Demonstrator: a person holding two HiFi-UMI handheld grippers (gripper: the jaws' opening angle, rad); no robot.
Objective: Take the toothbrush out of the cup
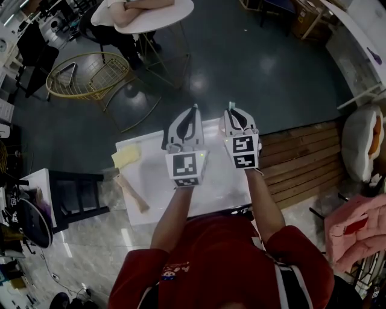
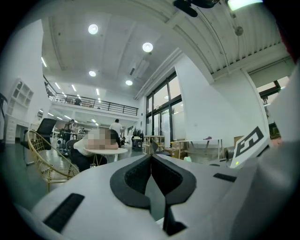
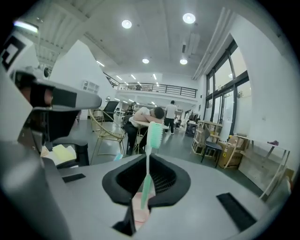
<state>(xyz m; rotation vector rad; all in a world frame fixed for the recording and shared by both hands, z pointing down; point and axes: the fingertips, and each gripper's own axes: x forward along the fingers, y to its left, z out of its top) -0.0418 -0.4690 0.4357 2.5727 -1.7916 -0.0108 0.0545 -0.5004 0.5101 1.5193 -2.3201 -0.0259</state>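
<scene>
My right gripper (image 3: 147, 158) is shut on a mint-green toothbrush (image 3: 154, 133), which stands upright between the jaws with its bristled head above the fingertips. In the head view the brush tip (image 1: 231, 105) sticks out just past that gripper (image 1: 233, 111), held high over the white table (image 1: 151, 193). Something pink (image 3: 139, 209) shows low down through the gap behind the jaws; I cannot tell whether it is the cup. The cup is hidden in the head view. My left gripper (image 1: 194, 108) hovers beside the right one, shut (image 2: 151, 157) with nothing in it.
A yellow pad (image 1: 125, 157) and a wooden-handled tool (image 1: 132, 193) lie at the table's left edge. A black stool (image 1: 78, 193) stands left of the table and wooden slats (image 1: 301, 160) right of it. Further off are a gold wire chair (image 1: 90, 75) and a round table (image 1: 163, 18) with a person leaning on it.
</scene>
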